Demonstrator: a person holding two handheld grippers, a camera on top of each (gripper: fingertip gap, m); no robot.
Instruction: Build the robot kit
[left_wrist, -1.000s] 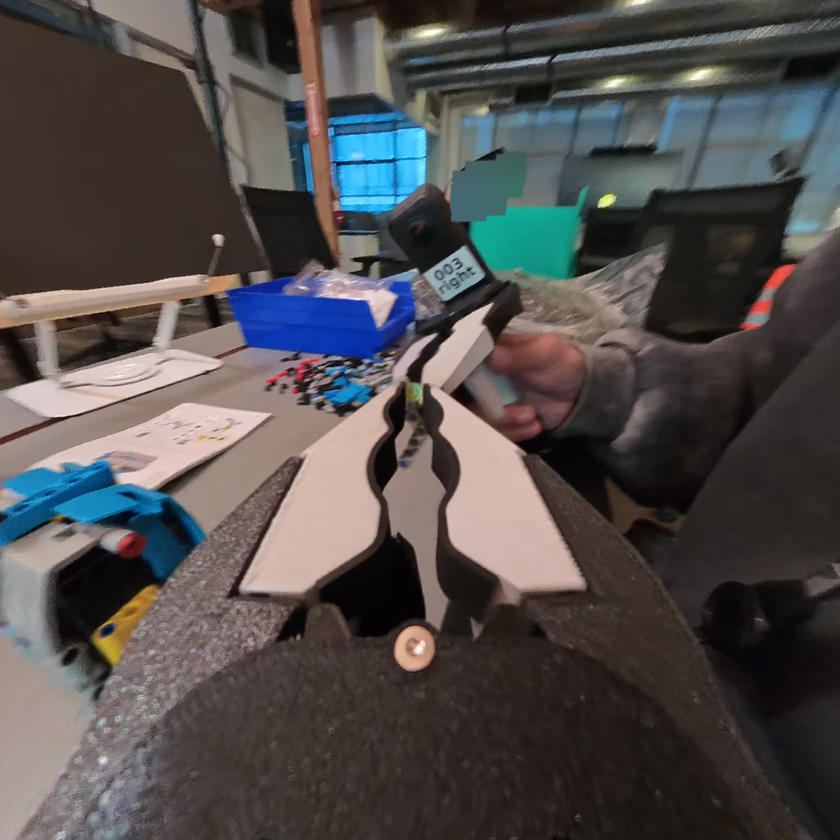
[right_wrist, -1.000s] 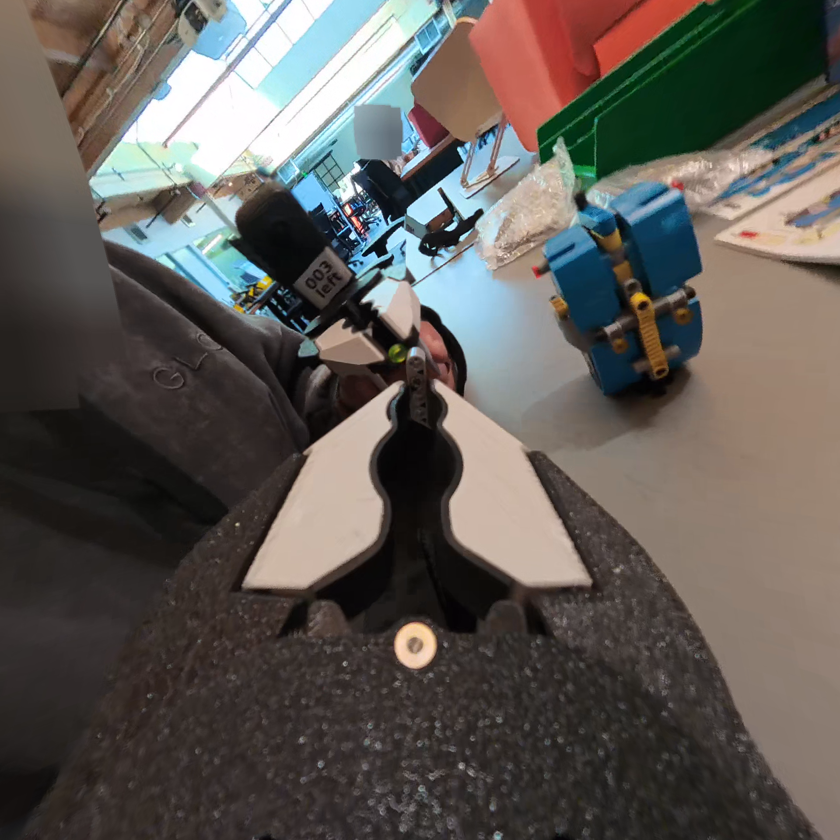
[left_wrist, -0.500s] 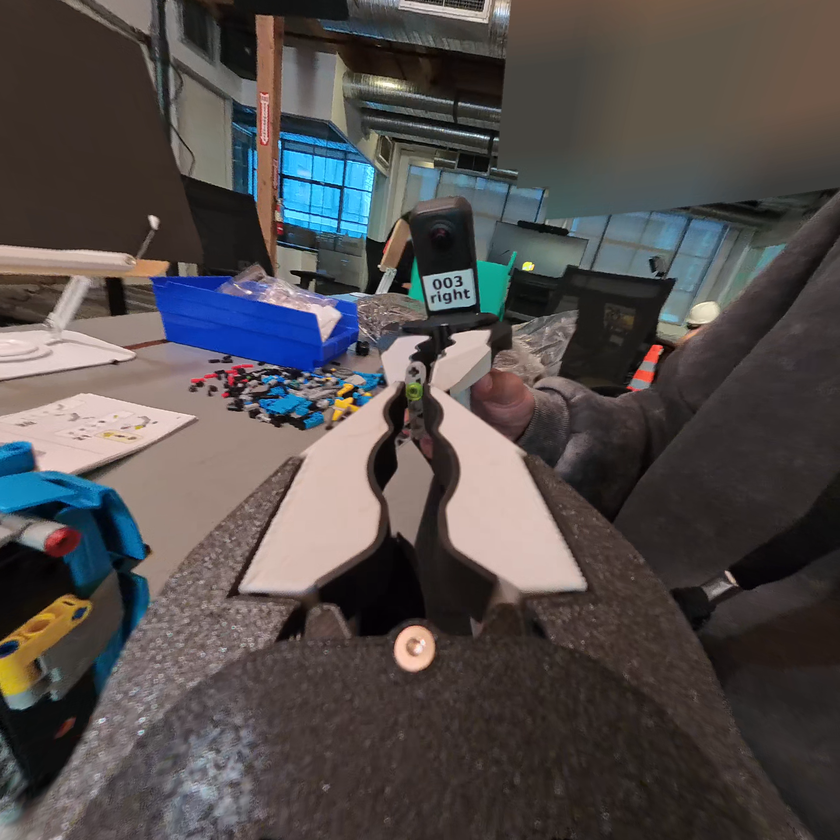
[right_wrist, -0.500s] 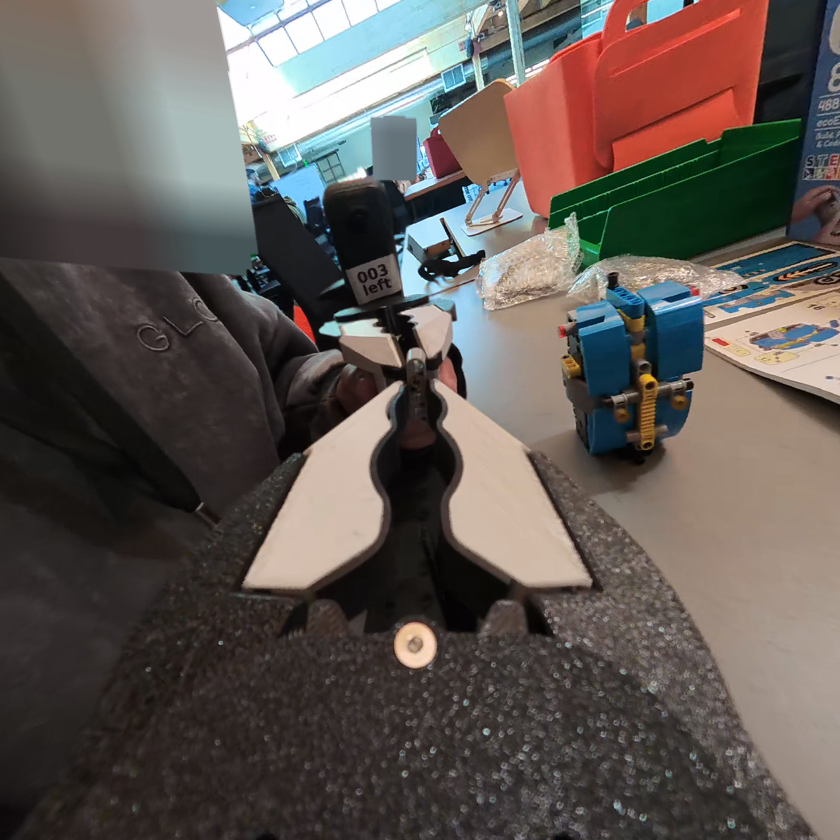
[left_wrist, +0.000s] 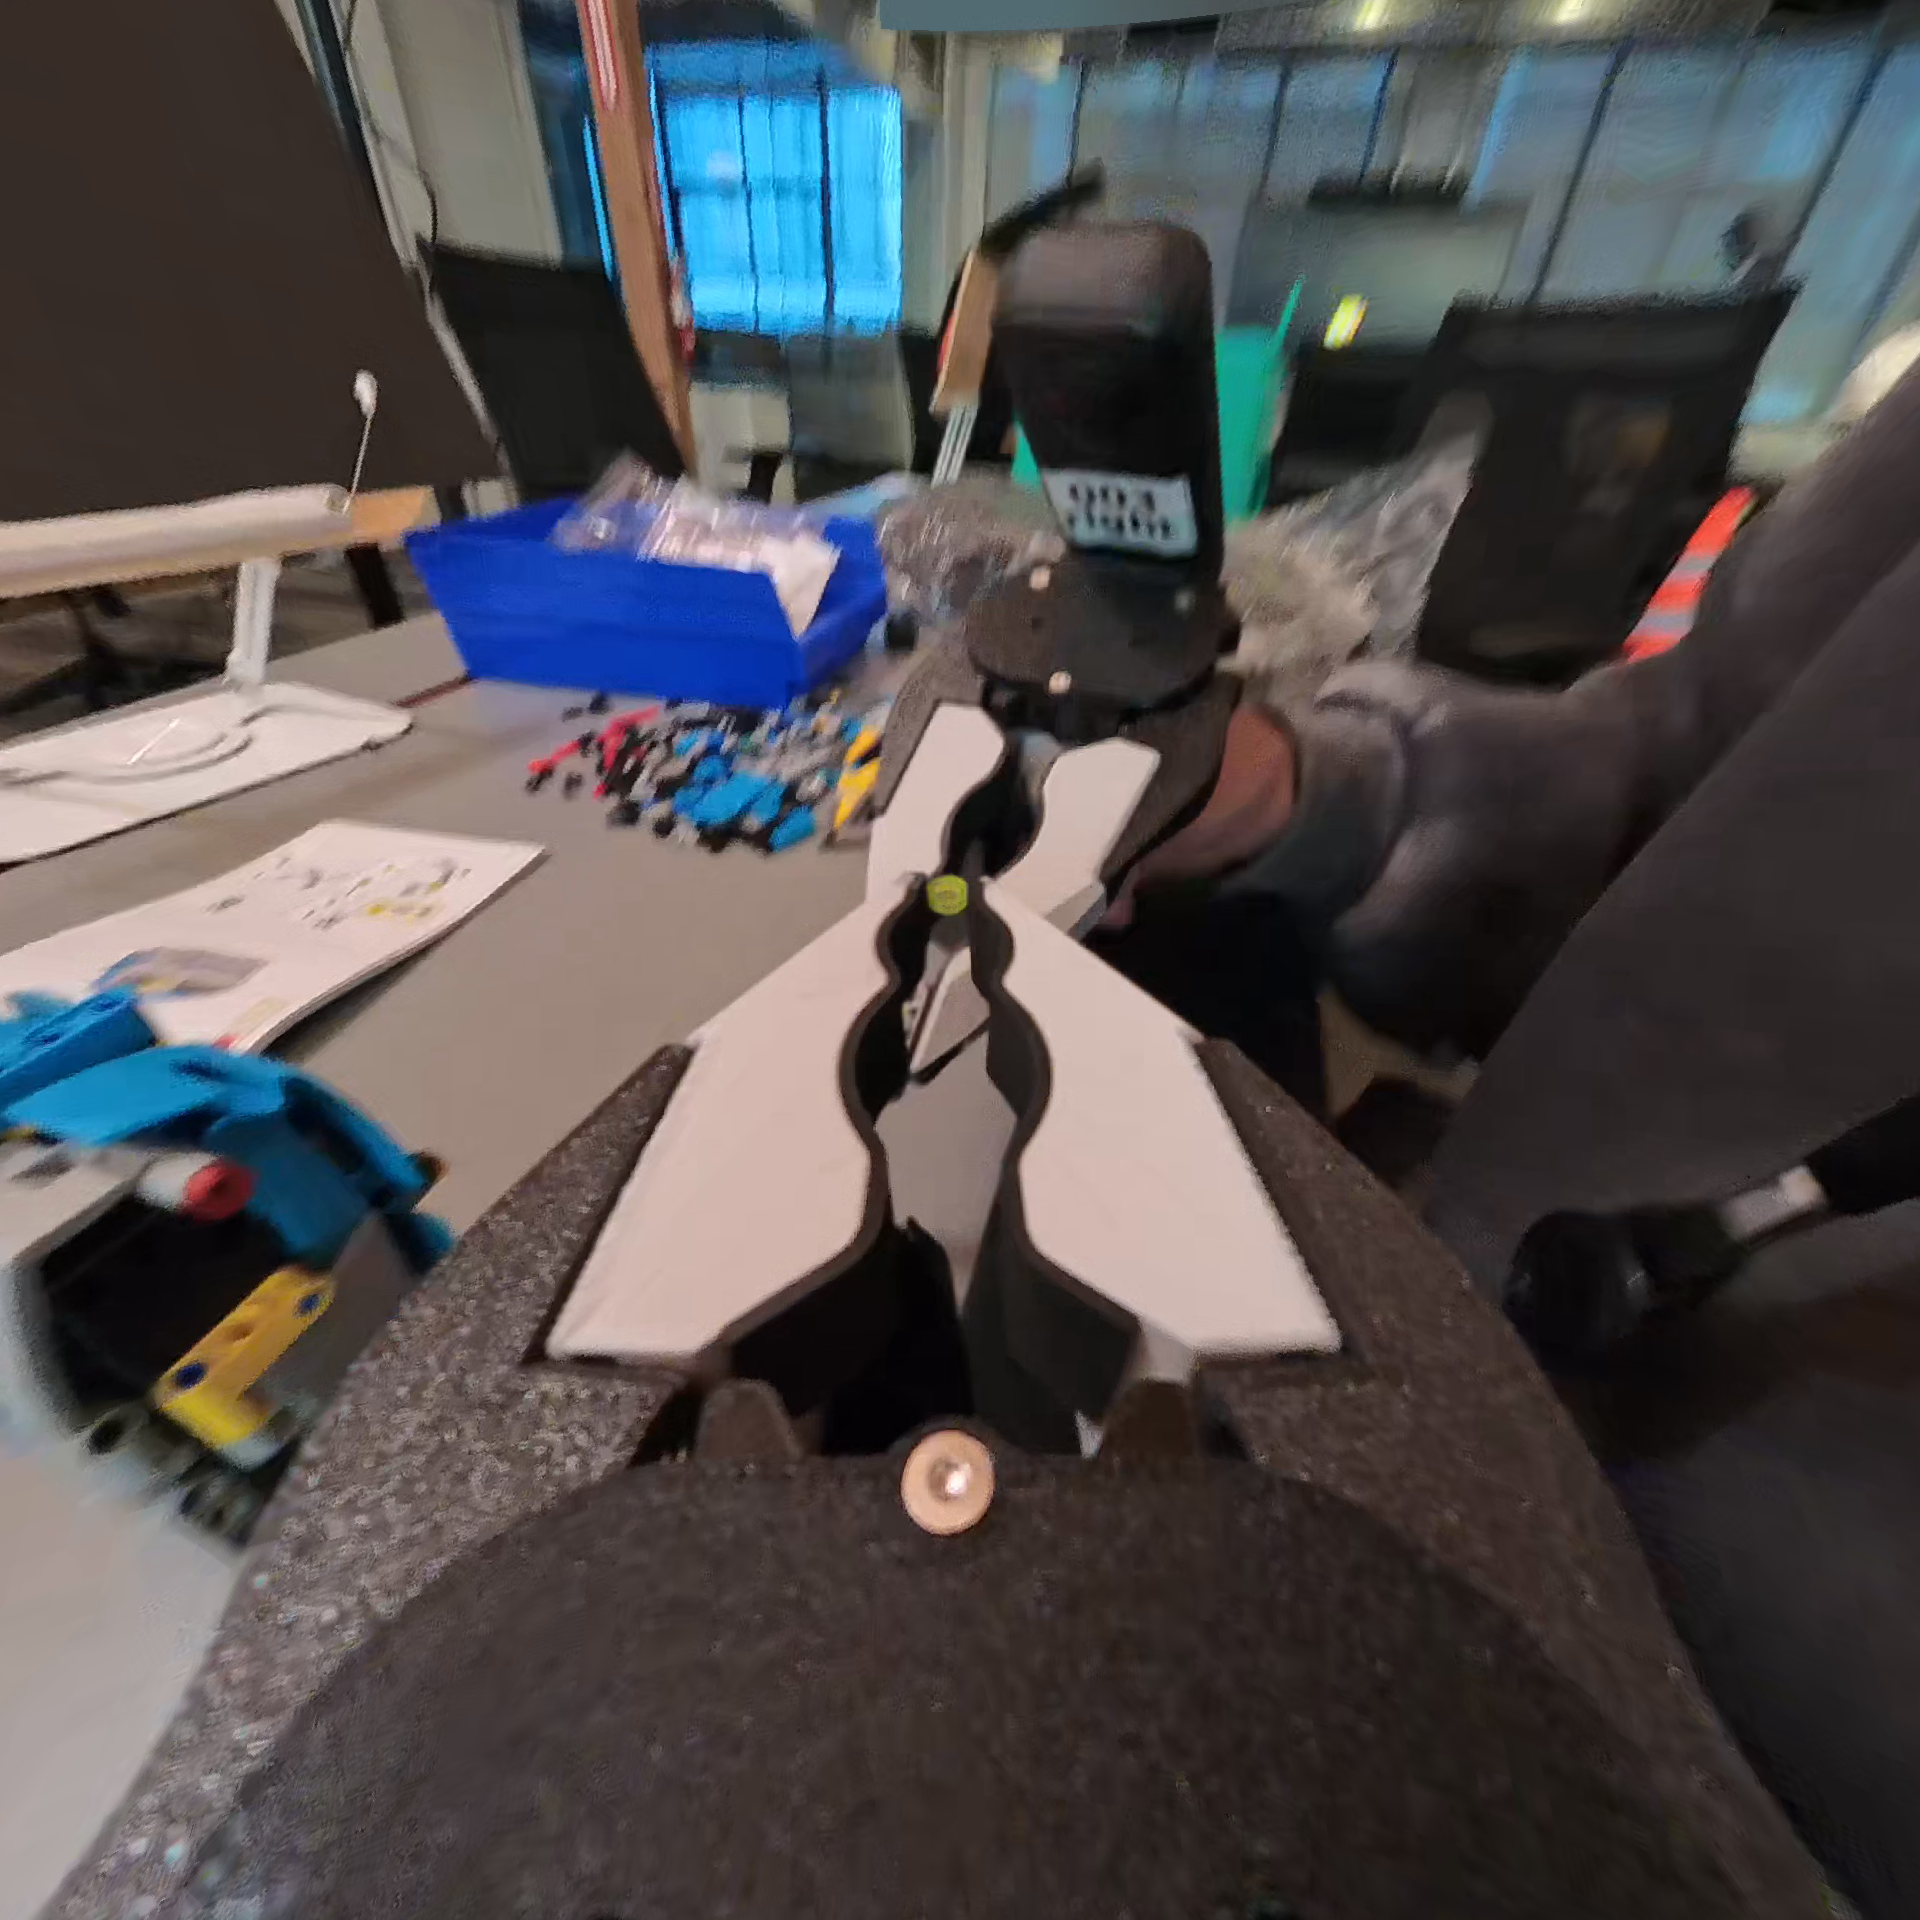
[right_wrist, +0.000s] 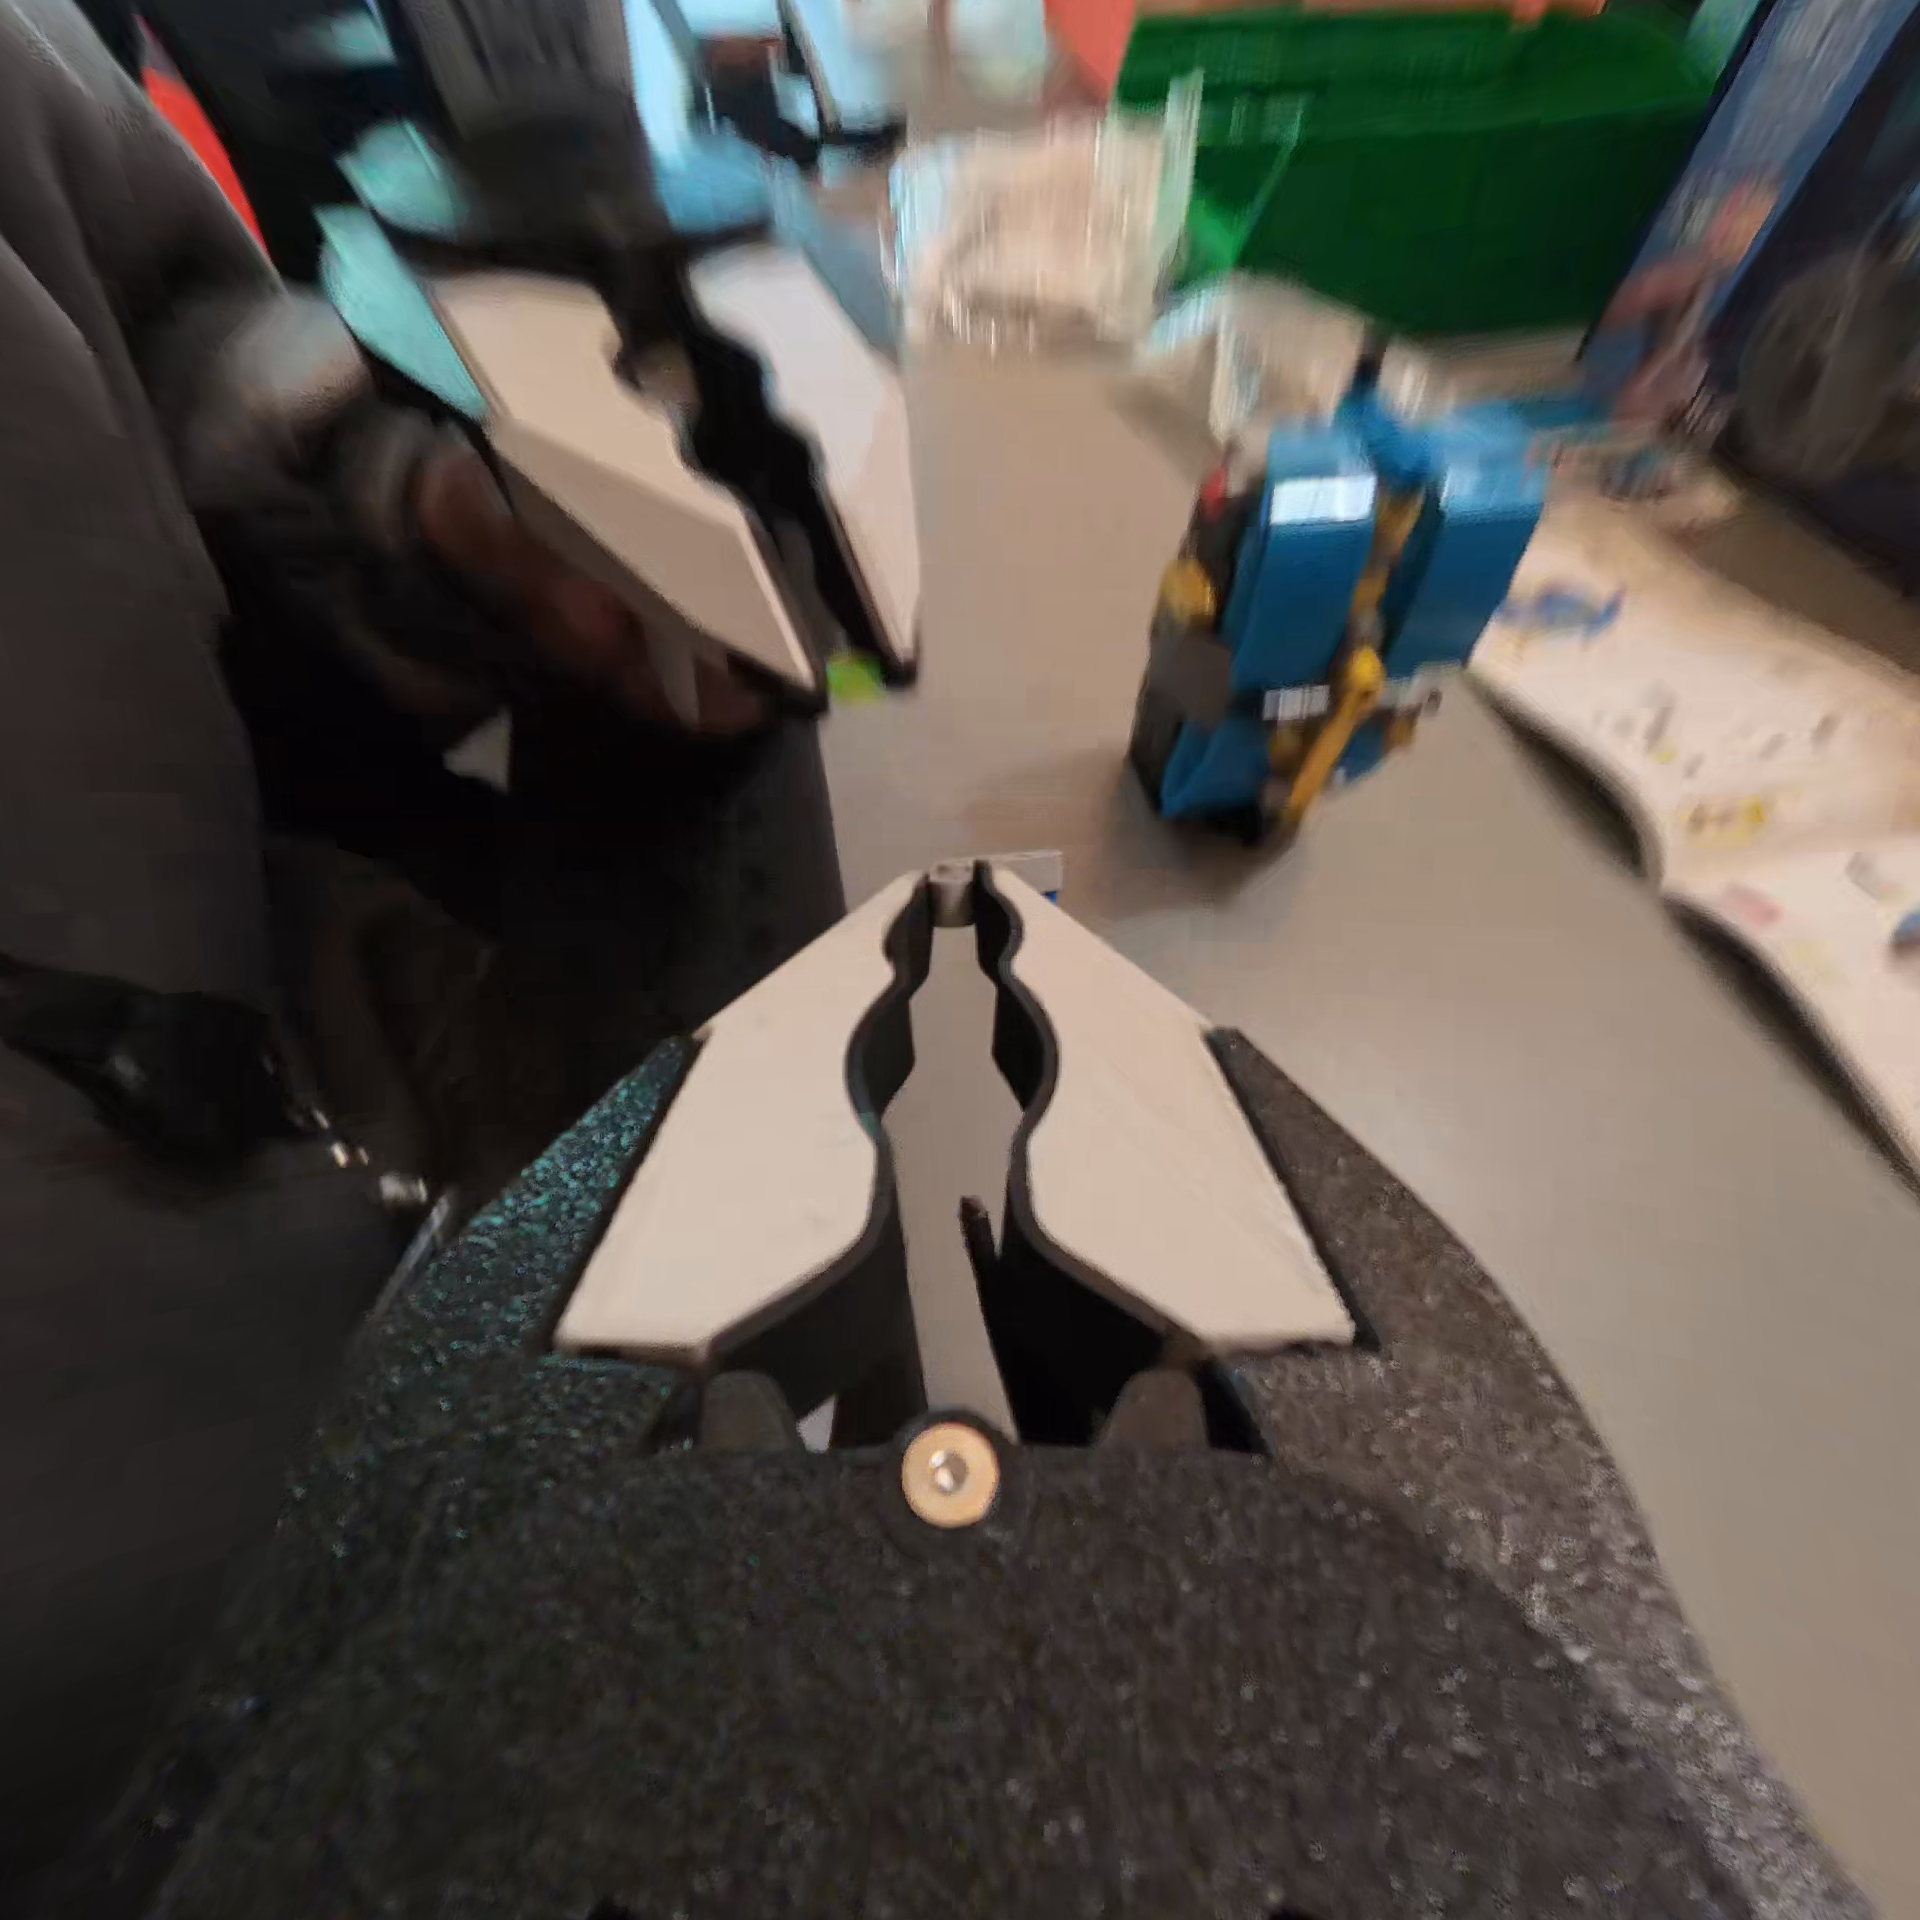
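My left gripper is shut on a small lime-green pin held at its tips. It also shows in the right wrist view at the upper left, held in a hand, with the green pin between its tips. My right gripper is shut on a small grey beam piece that sticks out to the right of its tips, low over the grey table. The right gripper's fingers show just beyond my left tips. A blue brick model stands on the table to the right.
A blue bin with plastic bags stands at the back, with a pile of loose small bricks in front of it. An instruction booklet lies on the left and the blue model is near left. A green bin and open pages are on the right. Across from one pair of fingers to the other is roughly 5 cm.
The two grippers, whose tips met half a second ago, have come apart. The right gripper has dropped toward the table with the grey piece; the left keeps the green pin. Both views are motion-blurred.
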